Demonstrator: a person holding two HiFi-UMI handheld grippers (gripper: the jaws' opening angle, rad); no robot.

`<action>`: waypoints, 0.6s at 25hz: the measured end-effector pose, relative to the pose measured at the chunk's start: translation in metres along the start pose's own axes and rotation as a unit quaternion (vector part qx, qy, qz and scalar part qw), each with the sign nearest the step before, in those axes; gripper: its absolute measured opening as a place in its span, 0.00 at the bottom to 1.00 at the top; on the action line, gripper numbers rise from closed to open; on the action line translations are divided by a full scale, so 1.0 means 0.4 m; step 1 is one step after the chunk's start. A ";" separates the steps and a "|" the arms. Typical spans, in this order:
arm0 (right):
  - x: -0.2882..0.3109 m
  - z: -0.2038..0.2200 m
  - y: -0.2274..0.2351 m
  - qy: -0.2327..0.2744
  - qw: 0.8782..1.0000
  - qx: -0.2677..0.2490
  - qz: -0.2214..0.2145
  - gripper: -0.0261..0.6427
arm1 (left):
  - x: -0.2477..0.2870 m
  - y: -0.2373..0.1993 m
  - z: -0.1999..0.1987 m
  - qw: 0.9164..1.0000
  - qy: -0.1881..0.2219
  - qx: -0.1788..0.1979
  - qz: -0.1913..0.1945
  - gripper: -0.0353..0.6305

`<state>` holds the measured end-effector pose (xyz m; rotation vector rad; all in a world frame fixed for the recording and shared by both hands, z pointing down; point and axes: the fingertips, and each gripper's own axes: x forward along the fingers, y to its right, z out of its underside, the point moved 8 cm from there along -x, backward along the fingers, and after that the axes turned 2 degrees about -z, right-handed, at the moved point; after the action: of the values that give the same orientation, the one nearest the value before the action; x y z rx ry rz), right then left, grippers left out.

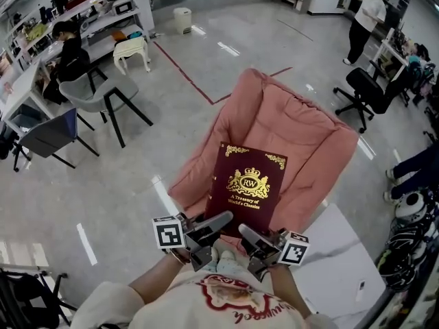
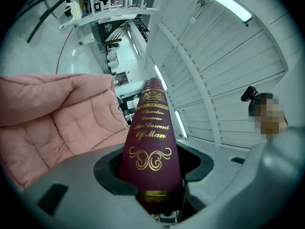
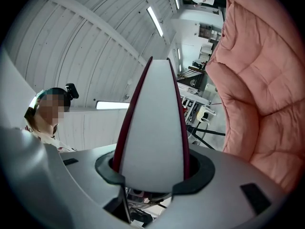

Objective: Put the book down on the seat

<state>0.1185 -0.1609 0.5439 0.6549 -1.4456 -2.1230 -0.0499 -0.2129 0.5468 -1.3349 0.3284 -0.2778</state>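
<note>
Head view: the book (image 1: 248, 184), maroon with a gilt crest, sits at the centre, cover facing up toward the camera and overlapping the front of the pink padded seat (image 1: 302, 125), which runs from the centre toward 1 o'clock; whether the book touches the cushion cannot be told; the left gripper (image 1: 221, 220) grips its near edge at 6 o'clock and the right gripper (image 1: 248, 234) grips just beside it; the floor (image 1: 137, 177) is glossy grey with a red line (image 1: 185, 70) running toward 11 o'clock; two grey chairs (image 1: 103, 94) stand at 9 to 10 o'clock beside a seated person (image 1: 68, 50) at shelving; a white stool (image 1: 132, 50) and a bin (image 1: 182, 19) stand near 11 and 12 o'clock; a black office chair (image 1: 367, 91) and a standing person (image 1: 363, 19) are at 2 o'clock; a white slab (image 1: 336, 259) lies at 5 o'clock. Left gripper view: both jaws are clamped on the book's spine, which carries gilt lettering and rises from 6 o'clock to the centre; the seat fills 9 o'clock; a white panelled ceiling (image 2: 228, 70) with strip lights covers 1 to 3 o'clock. Right gripper view: the jaws press on the book's white page edge between its maroon covers; the seat fills 3 o'clock; the panelled ceiling spans 10 to 12 o'clock.
</note>
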 end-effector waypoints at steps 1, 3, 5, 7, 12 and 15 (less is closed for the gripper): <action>-0.002 -0.003 0.002 -0.003 1.000 0.000 0.000 0.36 | 0.002 -0.001 0.002 1.000 0.003 0.000 -0.001 0.41; -0.005 -0.009 0.011 -0.008 1.000 0.001 0.000 0.36 | 0.006 -0.009 0.005 1.000 0.007 0.000 -0.004 0.41; -0.009 -0.012 0.024 -0.013 1.000 0.005 -0.001 0.36 | 0.011 -0.020 0.011 1.000 0.009 0.000 -0.010 0.41; -0.015 -0.014 0.043 -0.017 1.000 0.009 -0.002 0.36 | 0.016 -0.037 0.018 1.000 0.013 -0.002 -0.013 0.41; -0.041 -0.006 0.116 -0.027 0.999 0.029 -0.002 0.36 | 0.028 -0.102 0.046 0.999 0.020 -0.013 -0.031 0.41; -0.063 0.008 0.152 -0.027 0.999 0.044 0.001 0.36 | 0.032 -0.138 0.071 0.999 0.018 -0.022 -0.043 0.41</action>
<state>0.1434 -0.1625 0.6050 0.6339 -1.5762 -2.0998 -0.0277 -0.2041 0.6052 -1.3903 0.3085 -0.3693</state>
